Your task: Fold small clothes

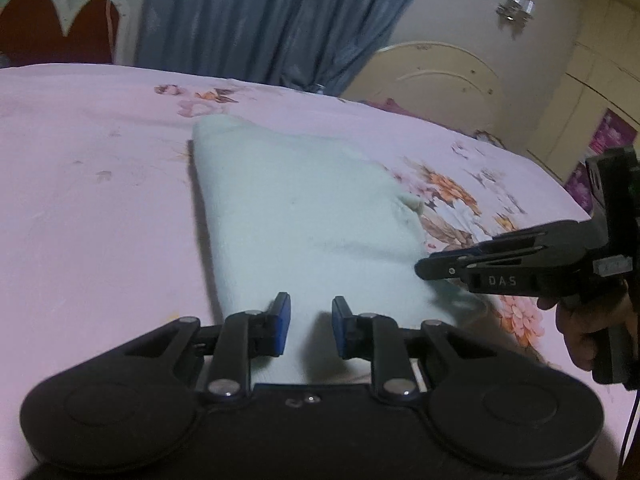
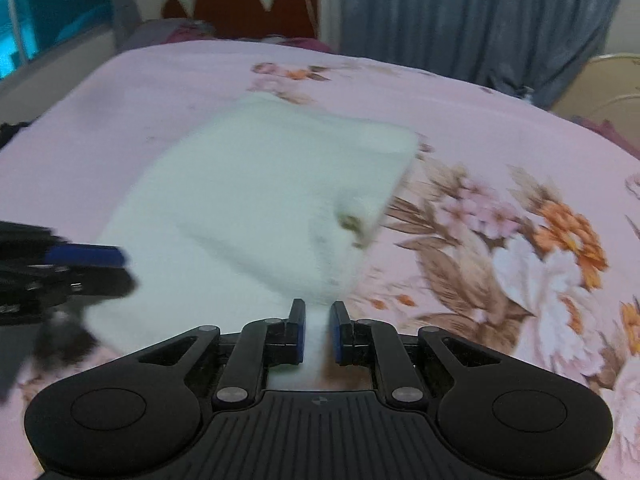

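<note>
Here 2 tools pinch white garment on bedsheet.

garment on bed, curtain behind

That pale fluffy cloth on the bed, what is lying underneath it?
The pale cloth lies on a pink flowered bedsheet, which shows all around it. Both grippers, left and right, pinch its near edge. Whatever lies beneath the cloth's middle is covered.
</note>
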Tool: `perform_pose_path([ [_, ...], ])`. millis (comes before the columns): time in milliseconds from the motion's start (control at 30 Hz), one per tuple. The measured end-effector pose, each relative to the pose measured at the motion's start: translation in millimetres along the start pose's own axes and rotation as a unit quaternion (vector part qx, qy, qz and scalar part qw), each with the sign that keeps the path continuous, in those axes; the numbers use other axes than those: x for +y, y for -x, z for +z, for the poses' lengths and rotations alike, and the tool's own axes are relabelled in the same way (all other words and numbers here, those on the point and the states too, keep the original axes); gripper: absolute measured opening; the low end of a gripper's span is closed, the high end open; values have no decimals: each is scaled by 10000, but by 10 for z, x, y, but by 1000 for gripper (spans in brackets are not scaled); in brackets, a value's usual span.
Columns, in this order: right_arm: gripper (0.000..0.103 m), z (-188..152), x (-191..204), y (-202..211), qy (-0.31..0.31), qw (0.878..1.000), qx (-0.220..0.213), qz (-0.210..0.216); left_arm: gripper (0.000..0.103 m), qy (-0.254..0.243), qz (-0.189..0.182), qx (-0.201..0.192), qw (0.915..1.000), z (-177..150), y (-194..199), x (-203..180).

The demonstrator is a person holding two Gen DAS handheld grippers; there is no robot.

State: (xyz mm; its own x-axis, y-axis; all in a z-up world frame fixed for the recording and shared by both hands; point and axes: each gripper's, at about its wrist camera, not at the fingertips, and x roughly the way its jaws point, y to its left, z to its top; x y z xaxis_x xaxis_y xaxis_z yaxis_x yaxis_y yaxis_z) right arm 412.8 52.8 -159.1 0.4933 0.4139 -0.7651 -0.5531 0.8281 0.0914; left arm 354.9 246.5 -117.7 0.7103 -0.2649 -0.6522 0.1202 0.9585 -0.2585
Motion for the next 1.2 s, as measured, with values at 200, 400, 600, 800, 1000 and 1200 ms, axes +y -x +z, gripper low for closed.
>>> perform_pose_path([
  [200,11,-72,92,429,16,9987,-436,275,21,307,399,-187,9986,-89,255,12],
  [400,11,-323,215,323,352,9993,-44,65,21,-9,896,83,9959,-179,231,-127],
  [600,11,-364,80,562,-102,9994,-307,137,21,3,1034,47,9946,-230,371,-227],
  [800,11,-453,30,970,-617,9958,-613,272,40,-51,1053,-41,9944,-303,589,-406],
  [1000,98,-645,56,1375,-925,9914,-923,-35,102,-285,1255,-469,9906,-419,896,-696],
  [1200,103,-946,83,1613,-1052,9904,-818,-371,102,-235,1335,-429,9898,-534,1090,-897],
])
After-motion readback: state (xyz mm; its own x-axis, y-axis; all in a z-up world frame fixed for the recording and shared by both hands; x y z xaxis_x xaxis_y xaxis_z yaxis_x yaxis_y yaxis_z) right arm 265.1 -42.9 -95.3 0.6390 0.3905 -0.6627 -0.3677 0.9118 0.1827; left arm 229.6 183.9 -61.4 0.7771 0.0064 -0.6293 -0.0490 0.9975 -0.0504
